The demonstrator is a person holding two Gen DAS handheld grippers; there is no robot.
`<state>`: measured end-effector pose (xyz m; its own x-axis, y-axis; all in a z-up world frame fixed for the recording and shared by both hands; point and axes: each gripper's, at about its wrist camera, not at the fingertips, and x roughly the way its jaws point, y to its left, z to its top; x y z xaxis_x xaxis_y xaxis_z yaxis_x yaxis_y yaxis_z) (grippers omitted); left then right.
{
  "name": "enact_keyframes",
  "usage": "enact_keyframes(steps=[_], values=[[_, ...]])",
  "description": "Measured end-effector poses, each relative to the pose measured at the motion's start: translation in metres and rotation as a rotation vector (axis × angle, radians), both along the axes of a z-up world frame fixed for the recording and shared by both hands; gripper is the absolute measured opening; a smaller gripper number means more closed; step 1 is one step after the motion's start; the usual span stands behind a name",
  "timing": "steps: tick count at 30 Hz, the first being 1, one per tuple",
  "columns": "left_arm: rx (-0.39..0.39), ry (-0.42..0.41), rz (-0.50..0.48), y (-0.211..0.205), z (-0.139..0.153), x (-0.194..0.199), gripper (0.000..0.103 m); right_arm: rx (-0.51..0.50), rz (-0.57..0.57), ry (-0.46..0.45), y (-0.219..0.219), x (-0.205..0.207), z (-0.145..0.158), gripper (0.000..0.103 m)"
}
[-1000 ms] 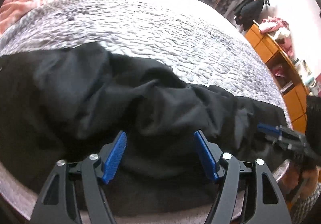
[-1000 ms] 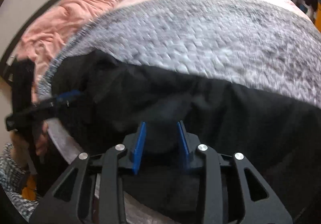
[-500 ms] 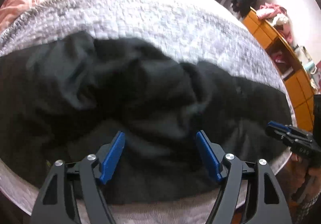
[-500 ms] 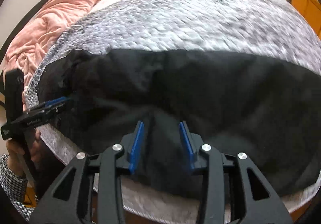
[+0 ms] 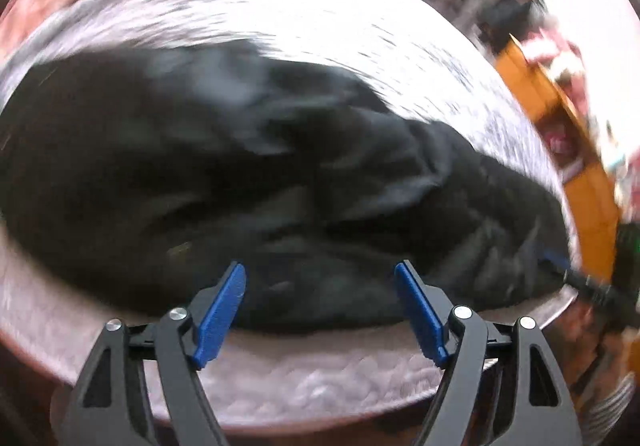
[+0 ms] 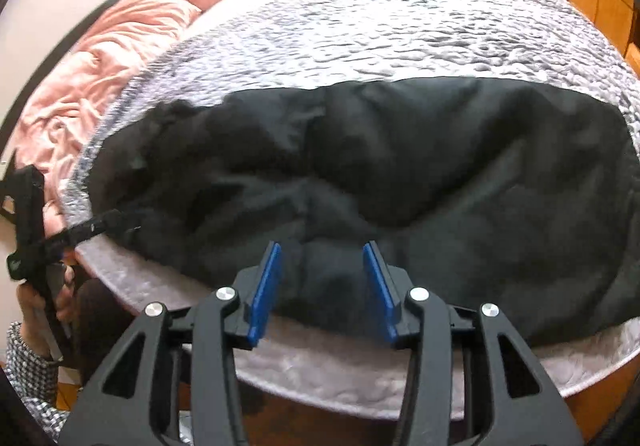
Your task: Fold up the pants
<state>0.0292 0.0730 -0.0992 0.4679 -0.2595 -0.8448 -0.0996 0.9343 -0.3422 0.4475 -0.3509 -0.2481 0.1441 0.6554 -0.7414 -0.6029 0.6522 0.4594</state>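
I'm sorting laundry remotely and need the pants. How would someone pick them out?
Find the bed with the grey quilted cover. The pants lie crumpled along its near edge: the only black cloth there, unlike the pink duvet further back.

The whole left wrist view is smeared by motion blur, so the folds of the black pants [image 5: 248, 166] are hard to read there and the orange cabinet [image 5: 560, 134] at the right edge is reduced to streaks. The right tool [image 5: 560, 266] at the lower right of that view is blurred and cut off by the frame. In the right wrist view the pants are clipped at the right edge, and the left tool [image 6: 100, 226] is partly lost against the dark cloth.
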Motion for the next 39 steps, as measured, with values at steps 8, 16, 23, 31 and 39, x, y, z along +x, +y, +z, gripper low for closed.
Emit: enact_keyframes(steps=[8,16,23,31,39], values=[[-0.277,0.125,0.236,0.089,-0.029,-0.02,0.062,0.025,0.087,0.053,0.05,-0.025,-0.007,0.044],[-0.373,0.145,0.341,0.111,-0.052,-0.012,0.049,-0.038,0.037,0.083,0.041,-0.021,-0.023,0.044],[-0.459,0.127,0.425,0.126,-0.067,-0.014,0.049,-0.052,0.042,0.071,0.04,-0.019,-0.028,0.044],[-0.354,0.052,0.459,0.123,-0.052,-0.016,0.007,-0.055,0.03,0.082,0.037,-0.017,-0.033,0.044],[-0.147,-0.044,0.445,0.093,-0.037,-0.05,0.006,-0.075,0.007,0.101,0.035,-0.009,-0.043,0.045]])
